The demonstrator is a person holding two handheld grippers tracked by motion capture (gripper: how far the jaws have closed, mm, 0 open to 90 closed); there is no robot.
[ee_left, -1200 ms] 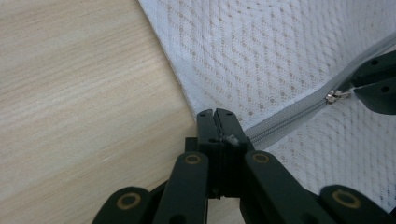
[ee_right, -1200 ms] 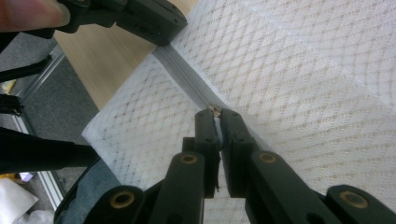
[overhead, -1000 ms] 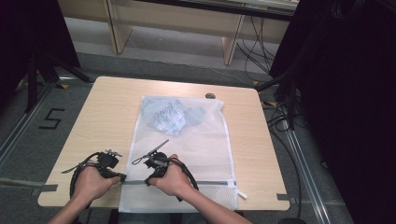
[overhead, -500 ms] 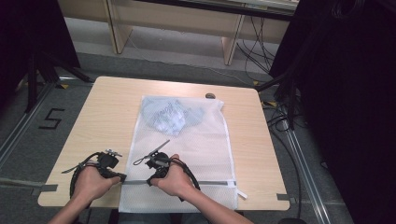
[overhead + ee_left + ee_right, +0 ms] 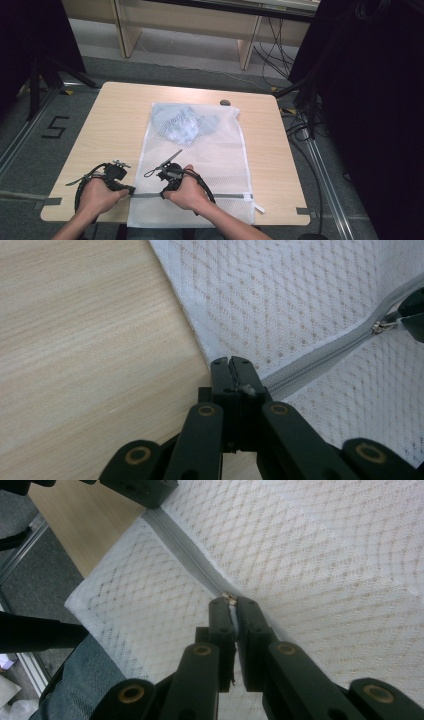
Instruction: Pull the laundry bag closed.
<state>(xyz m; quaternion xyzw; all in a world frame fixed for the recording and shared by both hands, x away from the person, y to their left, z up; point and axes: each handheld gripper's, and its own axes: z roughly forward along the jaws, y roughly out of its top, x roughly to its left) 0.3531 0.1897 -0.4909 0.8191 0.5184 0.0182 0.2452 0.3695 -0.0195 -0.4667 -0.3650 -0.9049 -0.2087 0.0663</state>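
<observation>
High view: both hands low, left gripper (image 5: 131,190) and right gripper (image 5: 162,194) pinching the zipper (image 5: 225,196) (jaws clenched).

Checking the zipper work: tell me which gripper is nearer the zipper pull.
Right. The right gripper has its jaws shut on the zipper pull; the left gripper clamps the zipper's end at the mesh laundry bag's edge, farther along.

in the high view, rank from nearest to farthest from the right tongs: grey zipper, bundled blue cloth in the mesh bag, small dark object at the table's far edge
1. Grey zipper of the white mesh bag: right at the right tongs, near edge.
2. Bundled blue cloth: inside the bag, mid-table.
3. Small dark object: far edge, beyond the bag's top corner.
</observation>
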